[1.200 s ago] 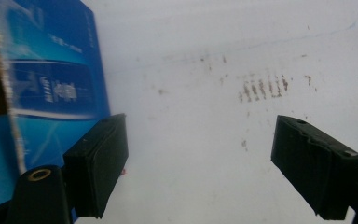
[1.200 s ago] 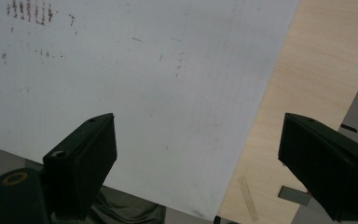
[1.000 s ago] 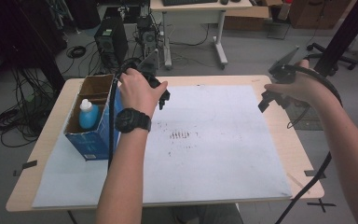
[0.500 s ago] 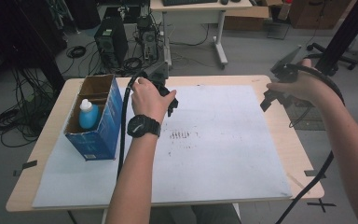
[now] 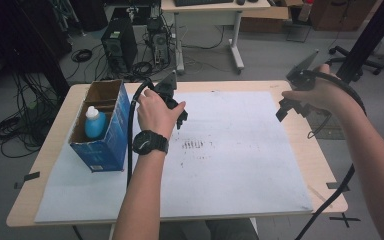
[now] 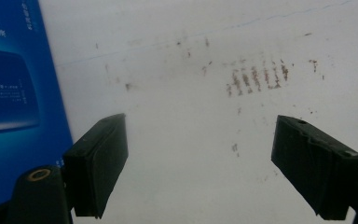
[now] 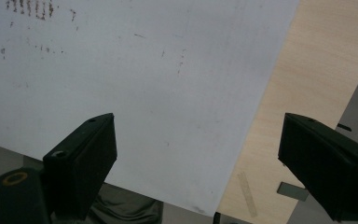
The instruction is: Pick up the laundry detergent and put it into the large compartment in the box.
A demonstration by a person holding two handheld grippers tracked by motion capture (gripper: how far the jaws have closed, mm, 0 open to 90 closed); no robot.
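A large white paper sheet [image 5: 230, 155] covers most of the wooden table [image 5: 310, 150]; brown smudge marks [image 5: 194, 145] stain its middle. My left gripper [image 5: 180, 117] hovers over the sheet just right of a blue cardboard box [image 5: 105, 145], jaws wide open and empty. In the left gripper view the box side [image 6: 14, 93] sits at the left and the smudges [image 6: 256, 77] lie ahead. My right gripper [image 5: 290, 106] hangs above the table's right side, open and empty. The right gripper view looks down on the sheet's right edge [image 7: 256, 116] and bare wood [image 7: 321, 70].
A blue bottle with a white cap [image 5: 94, 122] stands inside the open box. Computer towers [image 5: 117, 45], cables and a desk [image 5: 215, 10] stand on the floor beyond the table. A black pole [image 5: 370, 35] rises at the right. Black tape marks [image 5: 28, 177] sit at the table's edges.
My left gripper has moved right, away from the box and out over the sheet. The right gripper has barely shifted.
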